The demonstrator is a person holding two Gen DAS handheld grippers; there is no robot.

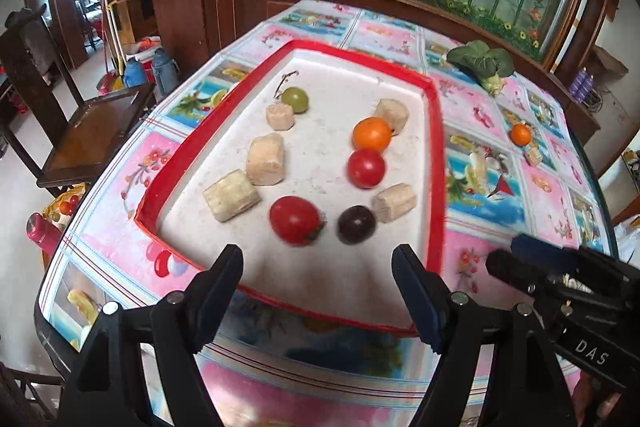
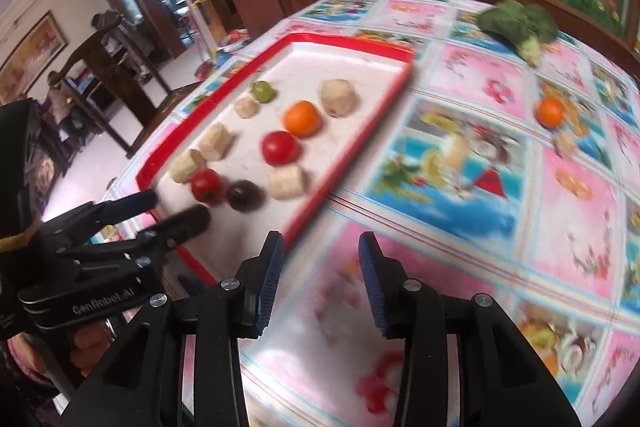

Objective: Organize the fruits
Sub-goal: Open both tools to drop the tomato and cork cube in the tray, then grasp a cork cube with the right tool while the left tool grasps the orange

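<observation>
Both the left hand-held gripper (image 1: 318, 287) and right hand-held gripper (image 2: 320, 279) gape empty, while the small round orange fruit (image 2: 550, 111), on the bench beyond the red-rimmed white tray (image 2: 348, 163), looks light, smooth, roll-prone, best pinched across its middle.

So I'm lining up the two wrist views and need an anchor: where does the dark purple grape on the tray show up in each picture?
Left wrist: the dark grape lies lower centre, at the near end of the red-rimmed tray, just beyond the open left gripper.
Right wrist: the dark grape lies left of centre, near the tray's near corner.
Shared landmark: the red tomato immediately left of it in both views.
</observation>
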